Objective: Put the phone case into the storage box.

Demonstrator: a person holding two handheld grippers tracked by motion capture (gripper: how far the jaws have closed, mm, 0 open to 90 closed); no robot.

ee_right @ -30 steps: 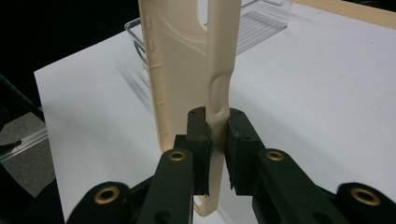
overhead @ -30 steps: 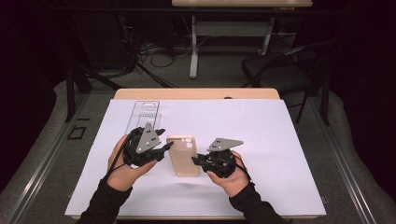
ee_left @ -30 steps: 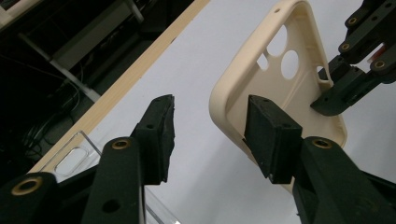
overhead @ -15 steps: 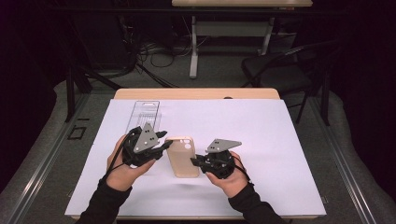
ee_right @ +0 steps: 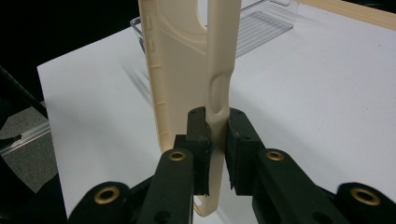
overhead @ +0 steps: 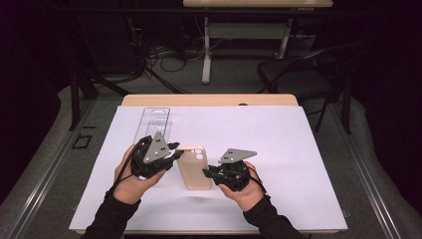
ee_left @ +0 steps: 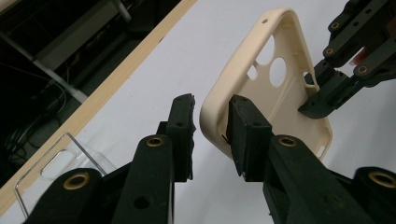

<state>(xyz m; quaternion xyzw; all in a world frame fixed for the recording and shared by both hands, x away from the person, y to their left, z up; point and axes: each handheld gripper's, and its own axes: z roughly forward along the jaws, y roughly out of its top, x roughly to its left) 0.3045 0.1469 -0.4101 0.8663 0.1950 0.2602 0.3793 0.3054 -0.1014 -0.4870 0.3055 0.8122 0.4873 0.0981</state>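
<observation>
Phone case, beige, light and bendy, hangs above the white mat; right gripper pinches one side rim, left gripper has just been closing astride a corner rim, not yet pressing. Rims give the firmest hold.

Beige phone case between left gripper, right gripper, white sheet

L tool jaws closing, R tool clamped.
</observation>
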